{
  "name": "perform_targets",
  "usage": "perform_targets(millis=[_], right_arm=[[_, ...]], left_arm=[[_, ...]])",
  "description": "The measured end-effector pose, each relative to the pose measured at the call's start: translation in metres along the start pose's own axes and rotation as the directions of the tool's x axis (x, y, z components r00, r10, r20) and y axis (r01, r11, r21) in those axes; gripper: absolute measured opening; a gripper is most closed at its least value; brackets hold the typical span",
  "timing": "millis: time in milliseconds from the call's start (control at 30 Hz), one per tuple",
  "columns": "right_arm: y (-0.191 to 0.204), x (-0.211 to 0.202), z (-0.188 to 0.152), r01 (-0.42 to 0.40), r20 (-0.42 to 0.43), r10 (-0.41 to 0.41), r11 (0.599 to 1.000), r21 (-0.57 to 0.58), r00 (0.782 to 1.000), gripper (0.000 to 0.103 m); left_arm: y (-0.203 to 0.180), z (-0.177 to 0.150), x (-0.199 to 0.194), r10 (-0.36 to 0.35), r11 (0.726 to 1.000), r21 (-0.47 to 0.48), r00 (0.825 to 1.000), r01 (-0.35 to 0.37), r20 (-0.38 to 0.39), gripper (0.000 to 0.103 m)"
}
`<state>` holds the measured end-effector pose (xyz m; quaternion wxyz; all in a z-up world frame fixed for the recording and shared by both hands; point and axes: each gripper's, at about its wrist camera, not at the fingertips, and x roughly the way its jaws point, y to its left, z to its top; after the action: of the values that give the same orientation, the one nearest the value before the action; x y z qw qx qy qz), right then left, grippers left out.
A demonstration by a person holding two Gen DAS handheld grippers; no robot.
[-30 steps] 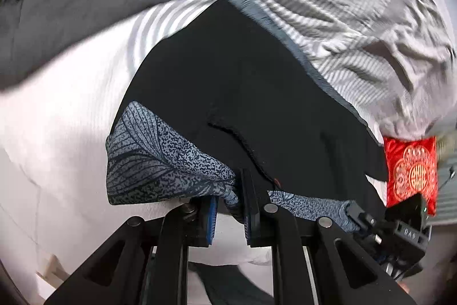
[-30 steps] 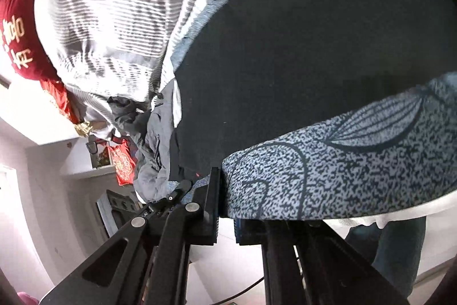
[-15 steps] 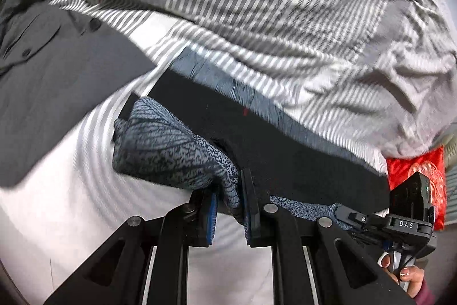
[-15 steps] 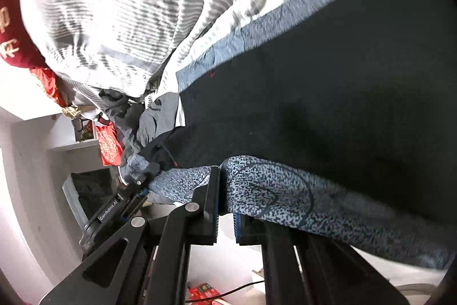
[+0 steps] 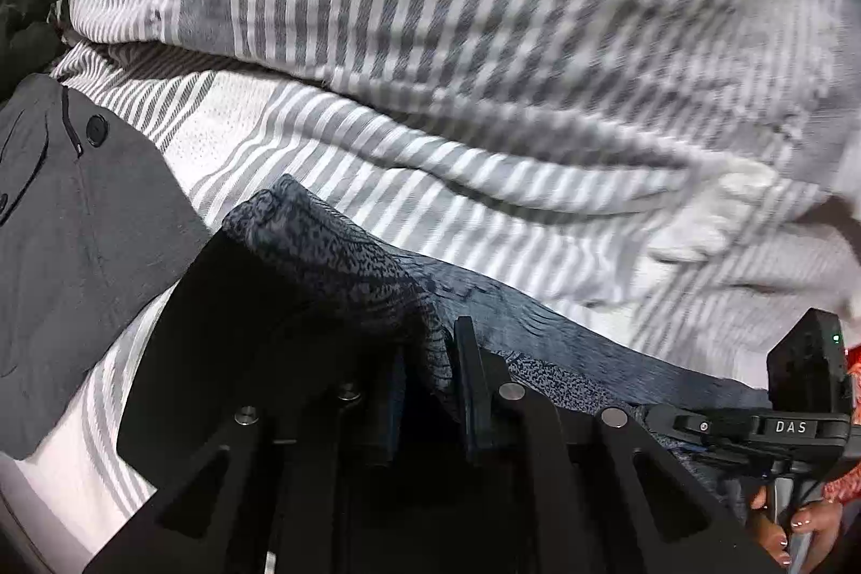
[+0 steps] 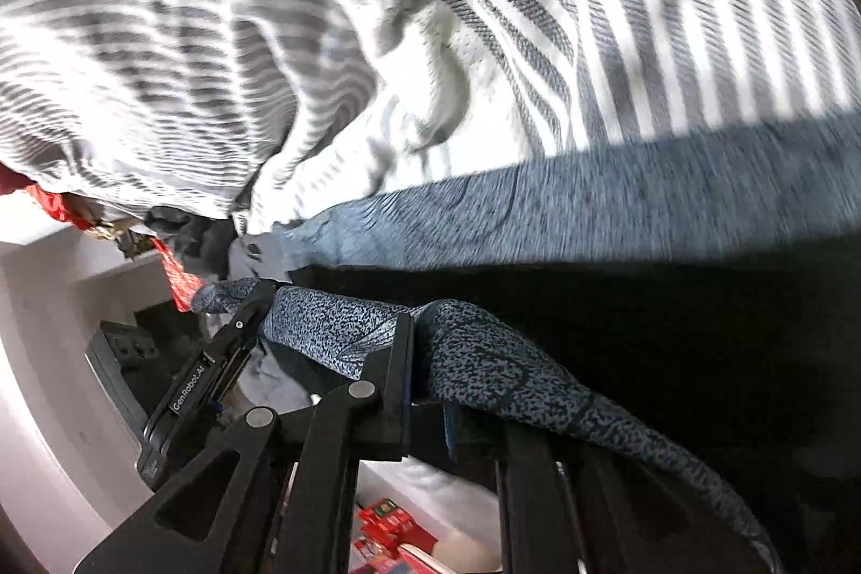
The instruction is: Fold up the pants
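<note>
- The left gripper (image 5: 428, 375) is pinching the pants (image 5: 333, 262) tight by their speckled blue band.
- The right gripper (image 6: 428, 375) is pinching the same band too.
- The pants are lying on the striped sheet (image 5: 484, 63), with a gray shirt (image 5: 70, 224) at 9 o'clock.

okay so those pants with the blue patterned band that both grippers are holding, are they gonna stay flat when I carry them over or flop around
The pants will probably flop: the patterned band sags between the left gripper and the right gripper. They look thin and light, bunching where pinched. On the striped bedding they would likely drag and wrinkle rather than slide cleanly.
</note>
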<state>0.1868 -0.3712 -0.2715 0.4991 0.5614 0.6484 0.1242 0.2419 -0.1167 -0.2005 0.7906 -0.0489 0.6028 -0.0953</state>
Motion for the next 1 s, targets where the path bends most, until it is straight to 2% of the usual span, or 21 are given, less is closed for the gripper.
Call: perform_targets(millis=[100,133,167,200,233,267,300,400,567,633,700,733,767,833,900,1000], right_arm=[[-0.004,0.004,0.012,0.013,-0.020,-0.013,1.000,0.002,1.000,0.012],[-0.003,0.003,0.014,0.013,-0.020,-0.013,1.000,-0.007,1.000,0.018],[0.000,0.002,0.015,0.009,-0.018,-0.009,1.000,-0.020,1.000,0.030],[0.003,-0.002,0.017,0.001,-0.010,-0.002,0.999,-0.036,1.000,0.041],[0.007,-0.006,0.019,-0.008,-0.002,0.008,0.999,-0.047,1.000,0.067],[0.012,-0.012,0.021,-0.022,0.009,0.022,0.998,-0.057,1.000,0.084],[0.018,-0.019,0.025,-0.020,0.026,0.022,0.997,-0.069,0.999,0.084],[0.029,-0.037,0.022,-0.001,0.051,0.006,0.995,-0.099,0.999,0.084],[0.039,-0.049,-0.013,-0.011,0.044,0.018,0.985,-0.173,0.999,0.084],[0.036,-0.041,-0.026,0.013,0.020,-0.009,0.979,-0.204,1.000,0.084],[0.018,-0.031,-0.031,0.097,0.019,-0.095,0.969,-0.225,0.995,0.084],[0.008,-0.026,-0.028,0.141,0.031,-0.138,0.963,-0.228,0.990,0.079],[0.003,-0.022,-0.026,0.165,0.043,-0.160,0.960,-0.226,0.986,0.065],[-0.010,-0.027,-0.018,0.160,0.067,-0.151,0.971,-0.175,0.986,0.052],[-0.012,-0.043,-0.017,0.124,0.106,-0.111,0.984,-0.130,0.988,0.052],[-0.003,-0.073,-0.033,0.173,0.174,-0.143,0.970,-0.168,0.974,0.059]], left_arm=[[-0.001,0.002,-0.003,0.023,1.000,-0.013,0.999,-0.023,0.029,0.017],[-0.003,0.003,-0.008,0.039,0.999,-0.006,0.998,-0.039,0.054,0.017],[-0.005,0.002,-0.014,0.054,0.998,0.005,0.996,-0.055,0.075,0.030],[-0.007,0.002,-0.020,0.074,0.997,0.015,0.992,-0.076,0.104,0.054],[-0.008,0.001,-0.027,0.099,0.994,0.023,0.985,-0.103,0.141,0.065],[-0.010,0.001,-0.033,0.114,0.992,0.032,0.977,-0.122,0.178,0.071],[-0.013,0.002,-0.038,0.123,0.990,0.042,0.974,-0.133,0.193,0.071],[-0.014,-0.002,-0.034,0.128,0.988,0.066,0.981,-0.139,0.146,0.071],[-0.018,-0.022,-0.008,0.208,0.970,0.113,0.976,-0.215,0.070,0.071],[-0.014,-0.032,0.006,0.240,0.963,0.114,0.970,-0.243,0.036,0.071],[-0.009,-0.043,0.021,0.279,0.953,0.123,0.960,-0.278,0.004,0.072],[-0.007,-0.047,0.025,0.281,0.951,0.128,0.960,-0.280,0.013,0.073],[-0.008,-0.050,0.025,0.278,0.951,0.134,0.960,-0.280,0.031,0.073],[-0.012,-0.052,0.025,0.298,0.940,0.159,0.954,-0.301,0.045,0.073],[-0.016,-0.051,0.023,0.312,0.933,0.174,0.949,-0.314,0.042,0.073],[-0.021,-0.053,0.013,0.289,0.942,0.171,0.957,-0.289,0.027,0.072]])
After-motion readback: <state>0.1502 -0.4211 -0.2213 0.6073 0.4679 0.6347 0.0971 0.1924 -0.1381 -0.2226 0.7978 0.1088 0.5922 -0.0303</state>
